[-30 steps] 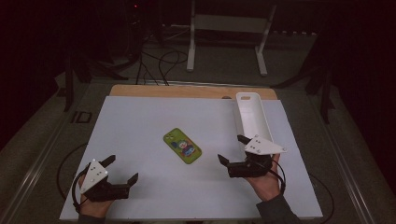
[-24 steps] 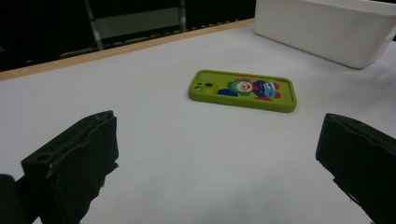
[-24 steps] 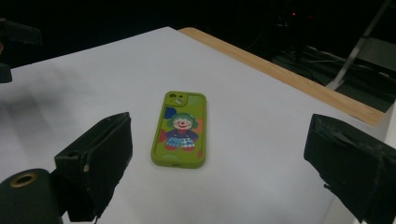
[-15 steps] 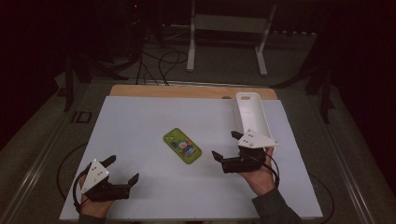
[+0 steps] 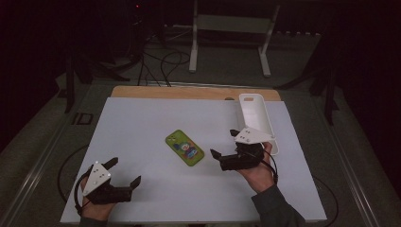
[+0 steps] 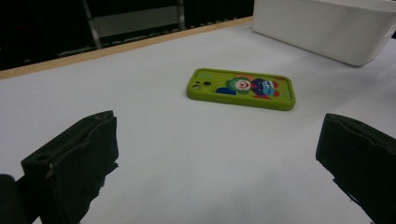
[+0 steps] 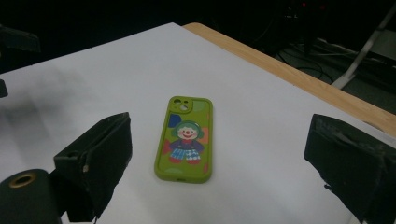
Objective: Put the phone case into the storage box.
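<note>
Phone case point(image 5: 185, 148): frame centre, long axis upper left to lower right.
Right gripper point(image 5: 225, 145): nearer — jaws spread.
Left gripper point(image 5: 124, 171): lower left, jaws spread.

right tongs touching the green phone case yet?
Apart. In the right gripper view bare white table lies between both open jaws and the green phone case; the high view shows the right tongs short of it too.
</note>
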Tool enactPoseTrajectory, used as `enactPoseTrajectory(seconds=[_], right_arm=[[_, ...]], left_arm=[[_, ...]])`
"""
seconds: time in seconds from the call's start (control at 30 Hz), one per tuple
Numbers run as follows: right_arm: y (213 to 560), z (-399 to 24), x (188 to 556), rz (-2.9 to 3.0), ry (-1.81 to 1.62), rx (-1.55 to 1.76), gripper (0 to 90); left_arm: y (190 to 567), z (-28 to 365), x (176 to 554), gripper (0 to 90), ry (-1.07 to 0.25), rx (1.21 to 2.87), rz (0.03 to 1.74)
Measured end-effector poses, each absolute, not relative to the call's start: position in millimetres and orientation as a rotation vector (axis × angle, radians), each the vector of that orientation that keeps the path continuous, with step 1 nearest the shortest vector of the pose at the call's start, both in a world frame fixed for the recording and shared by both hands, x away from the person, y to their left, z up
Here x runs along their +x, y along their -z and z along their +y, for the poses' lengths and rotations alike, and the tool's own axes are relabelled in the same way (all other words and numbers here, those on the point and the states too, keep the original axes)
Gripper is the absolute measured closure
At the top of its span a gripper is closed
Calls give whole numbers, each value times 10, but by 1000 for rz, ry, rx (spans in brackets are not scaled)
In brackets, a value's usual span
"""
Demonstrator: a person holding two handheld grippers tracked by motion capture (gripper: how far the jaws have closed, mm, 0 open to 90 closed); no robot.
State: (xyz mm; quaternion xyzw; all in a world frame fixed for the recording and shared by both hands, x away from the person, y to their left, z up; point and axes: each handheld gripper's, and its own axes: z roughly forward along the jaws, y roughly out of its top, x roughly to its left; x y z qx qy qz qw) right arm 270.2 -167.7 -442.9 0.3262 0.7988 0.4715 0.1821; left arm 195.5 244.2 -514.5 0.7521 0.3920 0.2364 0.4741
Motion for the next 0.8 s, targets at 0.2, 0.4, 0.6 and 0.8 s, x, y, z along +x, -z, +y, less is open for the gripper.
enactPoseTrajectory(seconds=[0.2, 0.4, 0.6, 0.8], right_arm=[[4421, -1620, 2758, 2270, -1314, 920, 74], [4424, -1556, 2822, 2287, -1295, 933, 74], [4429, -1505, 2866, 2302, -1283, 939, 74], [4450, -1453, 2923, 2328, -1255, 948, 74]], left_arm=[[5146, 2437, 1954, 0, -578, 1840, 957], [5145, 2433, 1953, 0, -578, 1843, 954], [5143, 2435, 1951, 0, -578, 1842, 954], [5143, 2429, 1952, 0, -576, 1843, 954]])
